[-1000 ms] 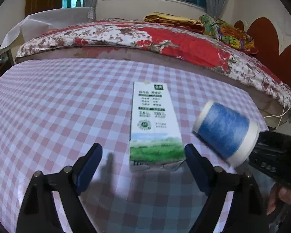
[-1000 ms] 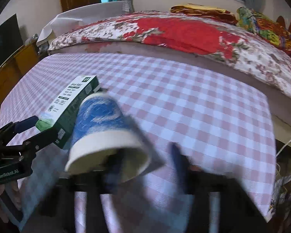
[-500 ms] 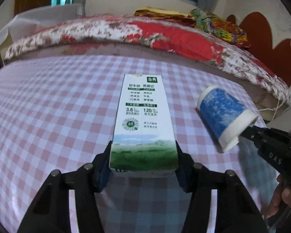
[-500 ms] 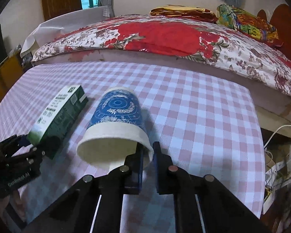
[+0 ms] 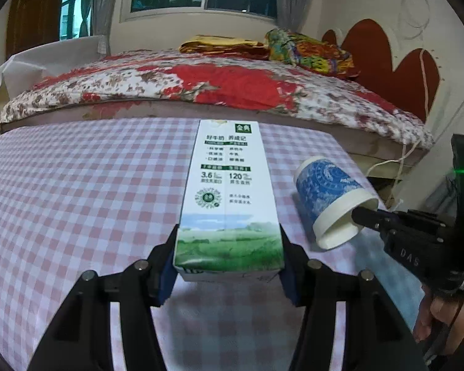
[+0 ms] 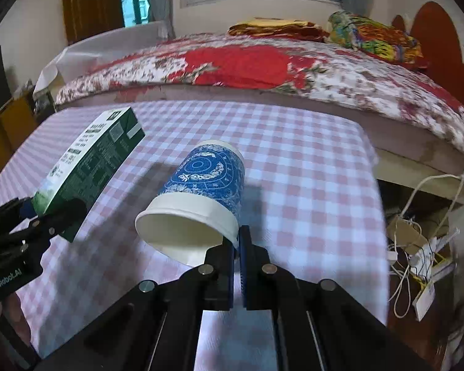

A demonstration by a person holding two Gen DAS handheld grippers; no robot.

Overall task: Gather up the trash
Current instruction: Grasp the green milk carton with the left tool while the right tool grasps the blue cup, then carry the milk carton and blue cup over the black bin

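Observation:
My left gripper (image 5: 229, 259) is shut on the near end of a white and green milk carton (image 5: 227, 198) and holds it lifted above the checked table. The carton also shows in the right wrist view (image 6: 89, 167), tilted up off the cloth. My right gripper (image 6: 238, 241) is shut on the rim of a blue and white paper cup (image 6: 201, 191), one finger inside its mouth, and holds it raised on its side. The cup also shows at the right of the left wrist view (image 5: 331, 198), with the right gripper (image 5: 360, 213) pinching its rim.
A pink and white checked tablecloth (image 5: 77, 191) covers the table. A bed with a red floral cover (image 5: 219, 89) runs along the table's far edge. Cables and a power strip (image 6: 417, 247) lie on the floor past the table's right edge.
My left gripper closed on the milk carton and lifted it off the table. My right gripper closed on the cup's rim and raised the cup.

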